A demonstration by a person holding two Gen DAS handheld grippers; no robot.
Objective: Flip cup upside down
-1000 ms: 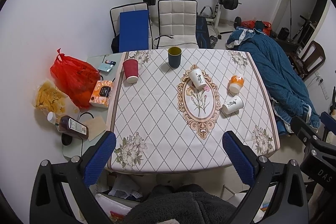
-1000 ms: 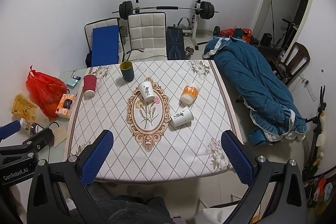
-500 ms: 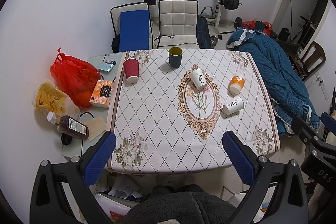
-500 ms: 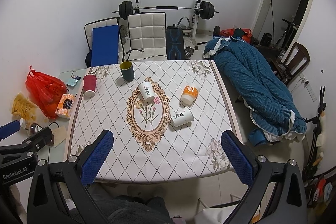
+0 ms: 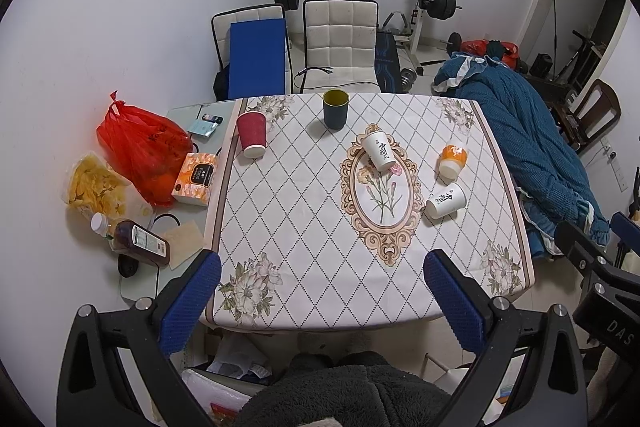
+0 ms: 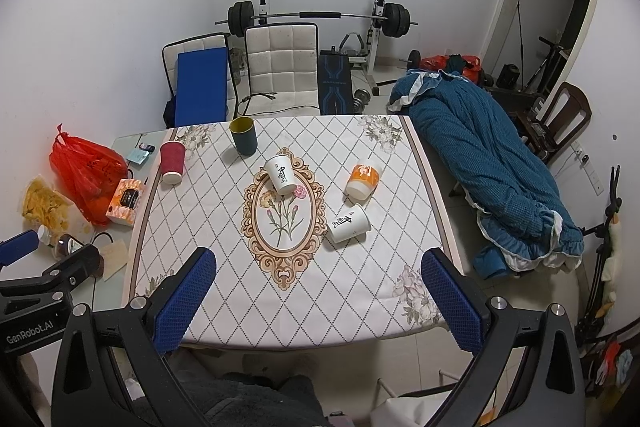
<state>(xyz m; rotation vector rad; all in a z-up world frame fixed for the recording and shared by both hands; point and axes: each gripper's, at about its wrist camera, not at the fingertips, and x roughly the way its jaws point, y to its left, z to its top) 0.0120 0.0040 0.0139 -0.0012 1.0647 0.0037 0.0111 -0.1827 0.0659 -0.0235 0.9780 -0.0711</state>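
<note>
Left gripper (image 5: 322, 285) and right gripper (image 6: 318, 281), jaws spread, empty, above table (image 6: 360, 291). Dark green cup (image 6: 243, 136) upright; four others apparently inverted or tipped.

Barely any change over the last second. In the left wrist view, table (image 5: 280, 211) and cups shifted a touch upward, away from the fingers (image 5: 192, 301). In the right wrist view, no visible shift ahead of the fingers (image 6: 186, 301).
</note>
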